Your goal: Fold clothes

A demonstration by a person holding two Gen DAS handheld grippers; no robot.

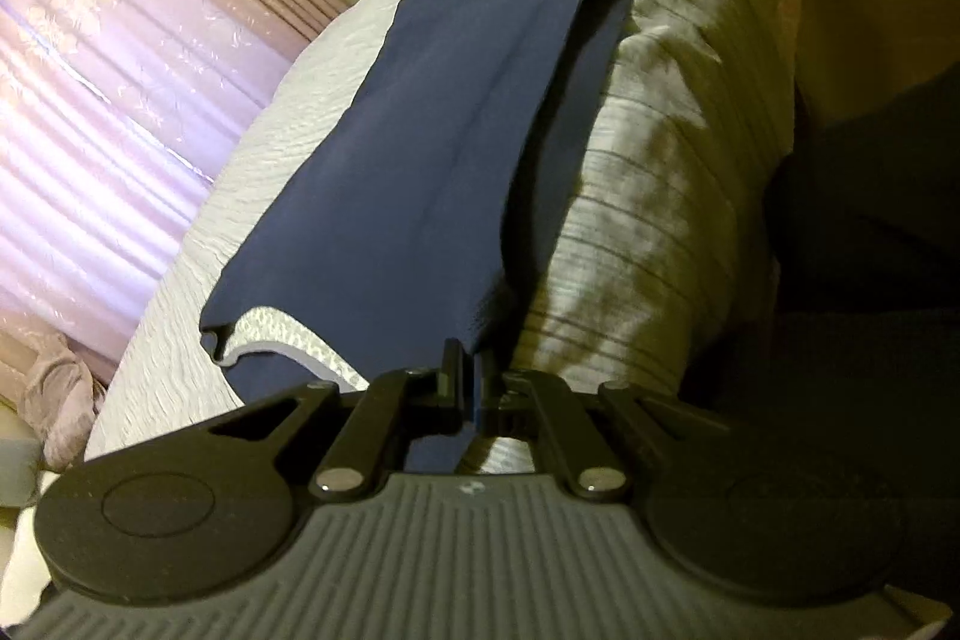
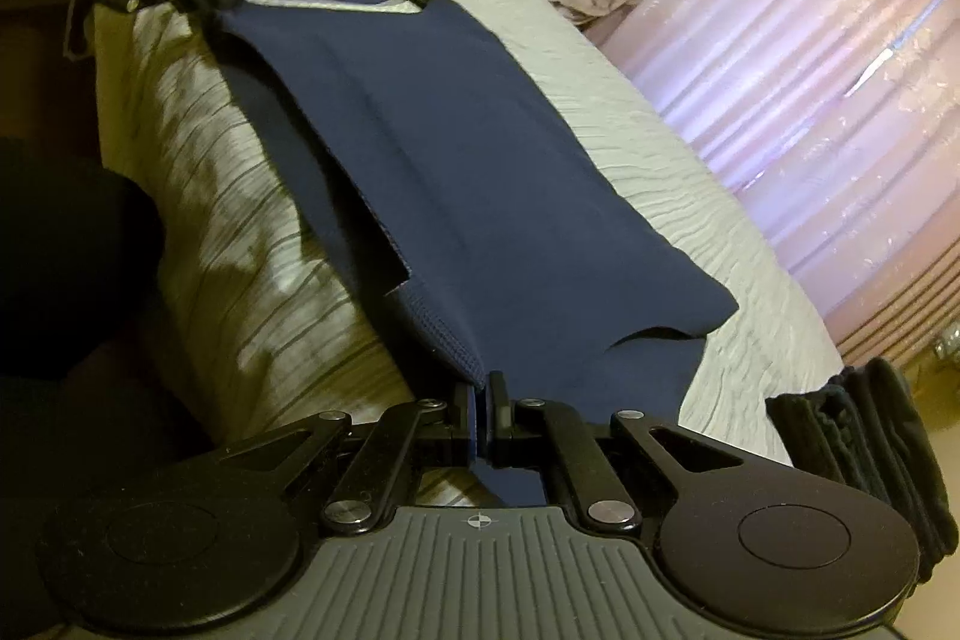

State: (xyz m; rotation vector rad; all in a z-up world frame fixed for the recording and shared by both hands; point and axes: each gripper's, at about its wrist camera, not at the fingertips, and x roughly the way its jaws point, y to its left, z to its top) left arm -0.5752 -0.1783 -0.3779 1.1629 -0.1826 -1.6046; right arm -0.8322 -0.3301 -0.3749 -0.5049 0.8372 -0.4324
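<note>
Navy garment (image 1: 414,160) spread long on the pale bedspread (image 1: 282,147), near edge lifted off the bed's near side, one end nipped tight in the left gripper (image 1: 468,370), the other end likewise in the right gripper (image 2: 483,388). Looks mid-fold: probably calls for carrying both ends together toward the far edge, level, tension even. No containers in view; only a dark folded stack (image 2: 864,436) right of the garment.
</note>
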